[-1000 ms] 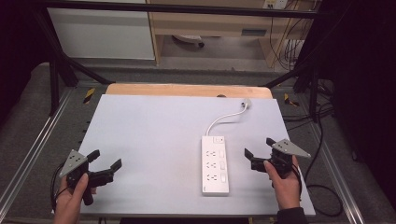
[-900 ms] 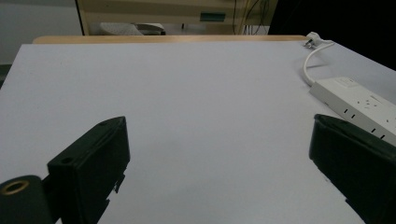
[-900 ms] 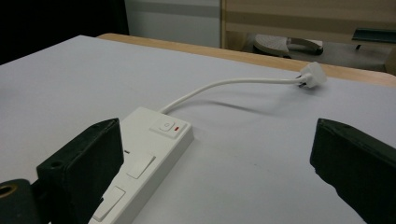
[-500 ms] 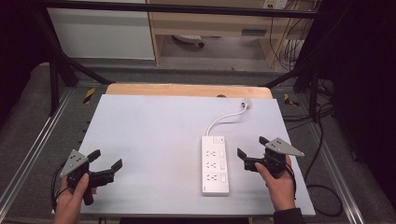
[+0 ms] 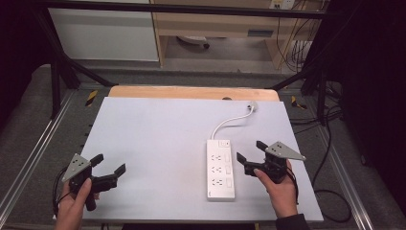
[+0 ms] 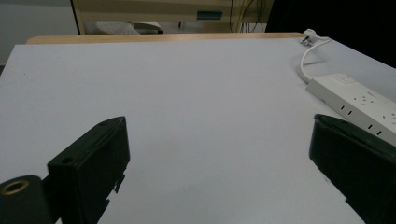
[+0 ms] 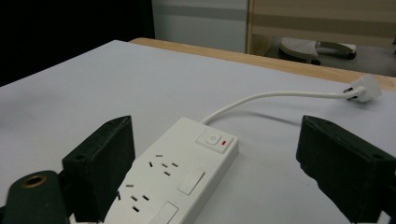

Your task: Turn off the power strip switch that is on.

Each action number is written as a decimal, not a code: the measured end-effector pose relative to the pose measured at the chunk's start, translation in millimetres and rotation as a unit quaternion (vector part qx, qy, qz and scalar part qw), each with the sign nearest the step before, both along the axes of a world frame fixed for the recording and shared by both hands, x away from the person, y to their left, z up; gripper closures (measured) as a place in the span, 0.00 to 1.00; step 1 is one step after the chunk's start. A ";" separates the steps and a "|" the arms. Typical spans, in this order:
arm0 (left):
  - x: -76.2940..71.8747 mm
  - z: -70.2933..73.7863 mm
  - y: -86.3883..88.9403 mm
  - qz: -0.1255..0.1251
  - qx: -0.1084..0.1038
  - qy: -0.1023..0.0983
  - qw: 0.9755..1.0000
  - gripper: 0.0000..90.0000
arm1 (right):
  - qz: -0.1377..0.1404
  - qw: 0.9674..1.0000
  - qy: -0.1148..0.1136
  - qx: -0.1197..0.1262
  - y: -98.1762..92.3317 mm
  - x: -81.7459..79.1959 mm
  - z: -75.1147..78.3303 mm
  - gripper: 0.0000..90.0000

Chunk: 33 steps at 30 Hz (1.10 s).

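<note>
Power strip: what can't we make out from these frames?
- Power strip, near end: cut off by the bottom edge in the right gripper view, partly behind that gripper's jaw.
- Far end: cut off by the right edge in the left gripper view, behind the jaw.
- Switch marking: too small to read in the high view.
- Plug prongs: turned away, too small.
- Right gripper: jaws open, have just been closing; contact with the strip unclear.

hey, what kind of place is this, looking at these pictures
Probably a lab or workshop test bench, not a home. A white-covered table sits inside a black metal frame, loose cables hang behind it, and only a white power strip lies on top.
</note>
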<state>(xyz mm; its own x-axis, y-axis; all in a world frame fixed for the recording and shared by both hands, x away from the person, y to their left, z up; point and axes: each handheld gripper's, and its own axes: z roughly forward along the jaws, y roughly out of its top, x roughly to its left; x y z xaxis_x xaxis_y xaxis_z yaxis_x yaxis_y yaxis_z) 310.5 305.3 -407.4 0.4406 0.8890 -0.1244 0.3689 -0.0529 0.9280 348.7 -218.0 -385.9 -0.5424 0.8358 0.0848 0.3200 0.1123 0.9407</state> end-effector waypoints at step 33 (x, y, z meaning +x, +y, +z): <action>0.3 0.1 -0.4 -0.001 0.002 0.002 1.000 0.06 | 0.057 0.998 -0.011 -0.007 17.9 -8.0 0.0 0.53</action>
